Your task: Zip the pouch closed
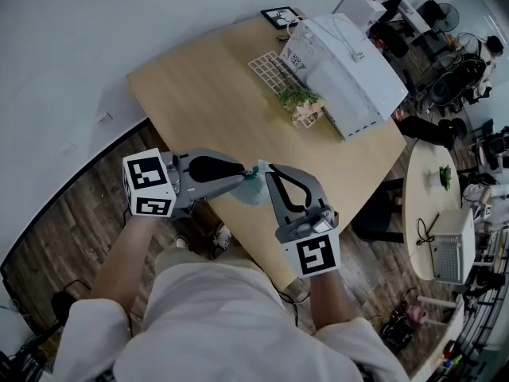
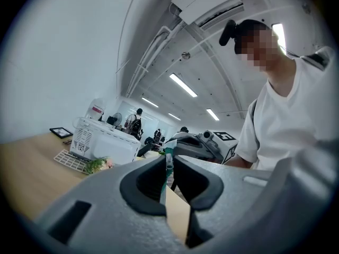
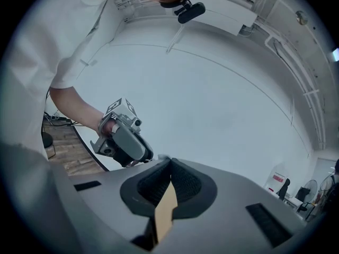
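Observation:
A small pale, see-through pouch [image 1: 254, 189] with a teal zip edge hangs in the air over the near corner of the wooden table [image 1: 207, 94]. My two grippers meet on it from either side. The left gripper [image 1: 245, 175] comes in level from the left. Its jaws are closed on a thin teal and silver strip of the zip edge [image 2: 168, 165]. The right gripper [image 1: 269, 172] reaches in from the right, jaws closed, with a pale sliver of the pouch [image 3: 162, 157] at its tips. Most of the pouch is hidden in both gripper views.
On the table's far side stand a white box-shaped appliance [image 1: 350, 62], a white grid tray [image 1: 270, 70], a small bunch of flowers [image 1: 301, 103] and a framed picture [image 1: 280, 14]. A round table [image 1: 429, 189] stands to the right over wood flooring.

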{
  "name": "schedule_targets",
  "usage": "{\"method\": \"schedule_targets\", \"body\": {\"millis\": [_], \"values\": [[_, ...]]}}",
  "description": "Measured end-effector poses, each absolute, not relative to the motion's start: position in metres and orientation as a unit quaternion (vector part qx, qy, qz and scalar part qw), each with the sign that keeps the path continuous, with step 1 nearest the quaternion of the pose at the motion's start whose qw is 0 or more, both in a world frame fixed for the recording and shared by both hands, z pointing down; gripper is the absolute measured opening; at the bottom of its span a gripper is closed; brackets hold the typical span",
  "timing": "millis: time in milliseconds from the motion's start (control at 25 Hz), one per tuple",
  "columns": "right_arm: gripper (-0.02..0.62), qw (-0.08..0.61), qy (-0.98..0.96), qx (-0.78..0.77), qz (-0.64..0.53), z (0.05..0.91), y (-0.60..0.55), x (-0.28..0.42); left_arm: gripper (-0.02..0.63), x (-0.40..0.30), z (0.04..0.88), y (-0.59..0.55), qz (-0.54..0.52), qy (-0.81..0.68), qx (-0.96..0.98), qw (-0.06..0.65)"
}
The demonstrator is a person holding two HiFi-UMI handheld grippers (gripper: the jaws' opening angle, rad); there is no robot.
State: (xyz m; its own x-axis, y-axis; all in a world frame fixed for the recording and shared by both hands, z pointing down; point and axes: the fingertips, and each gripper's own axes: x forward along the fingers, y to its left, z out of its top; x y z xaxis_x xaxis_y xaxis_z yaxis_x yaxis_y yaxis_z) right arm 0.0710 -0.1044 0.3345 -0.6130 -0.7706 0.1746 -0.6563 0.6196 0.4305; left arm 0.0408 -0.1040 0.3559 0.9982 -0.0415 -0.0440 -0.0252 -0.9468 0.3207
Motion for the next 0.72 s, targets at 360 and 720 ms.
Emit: {"method": "schedule_targets", "body": {"millis": [360,720], "values": [[0.003,0.149,-0.886,0.412,-0.15,0.326,-0.109,0.073,0.049,0.037,0.35,-0.109,-0.045,-0.024,0.986,0.159],[0.003,0.137,-0.885,0.424,-0.135,0.324,-0.115,0.074,0.048,0.028,0.35,-0.115,-0.051,-0.034,0.985,0.16]]}}
